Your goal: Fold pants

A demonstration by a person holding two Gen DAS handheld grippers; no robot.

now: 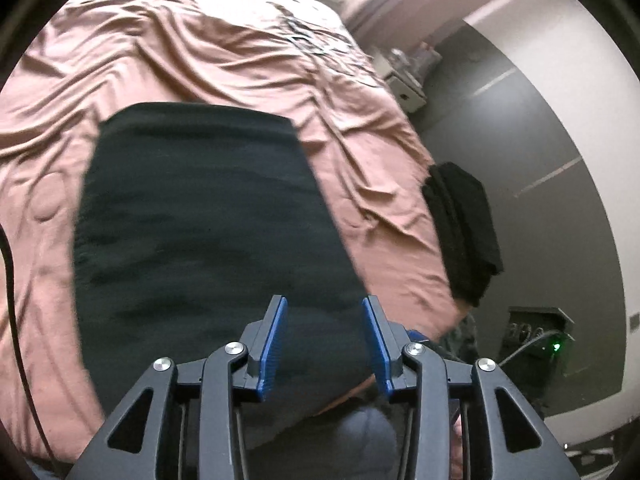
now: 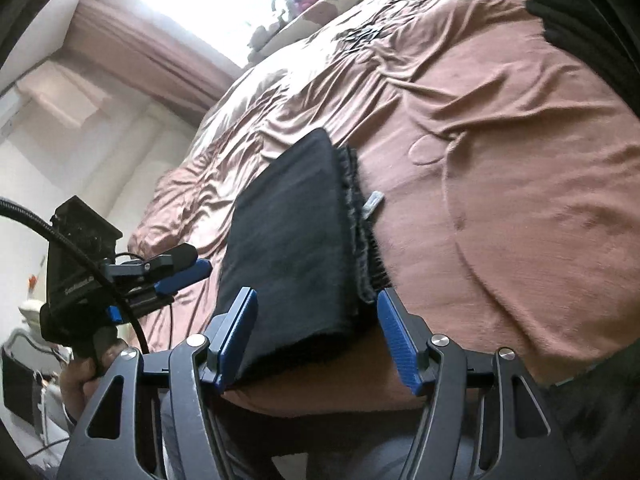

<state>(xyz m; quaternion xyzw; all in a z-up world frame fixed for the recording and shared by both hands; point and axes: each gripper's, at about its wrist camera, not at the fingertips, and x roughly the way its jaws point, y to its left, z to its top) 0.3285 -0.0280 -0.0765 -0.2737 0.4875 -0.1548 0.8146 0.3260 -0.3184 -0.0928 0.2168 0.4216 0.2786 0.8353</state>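
Right now the pants (image 1: 208, 232), dark and folded into a compact rectangle, lie flat on the bed (image 1: 200, 48), which is covered by a wrinkled pinkish-brown sheet. They sit near the bed's close edge.

Seen from the left wrist, the left gripper (image 1: 325, 344) hangs over the near end of the pants with its jaws apart; the blue pads (image 1: 276, 344) stand on either side of a stretch of the dark cloth but press on nothing. A second dark garment (image 1: 460, 232) hangs over the side edge of the bed, well apart from the folded pants. A black cable (image 1: 16, 264) runs down the left edge of that view.

From the right wrist, the right gripper (image 2: 318, 340) also has its jaws spread, with the near corner of the pants (image 2: 296, 248) lying between the pads and no contact visible. The layered edges of the fold show along the right side of the stack, and a small pale tag (image 2: 374, 202) sticks out beside them. The left gripper (image 2: 184, 276) appears at the left of this view, just beside the pants, held by a hand (image 2: 80, 380).
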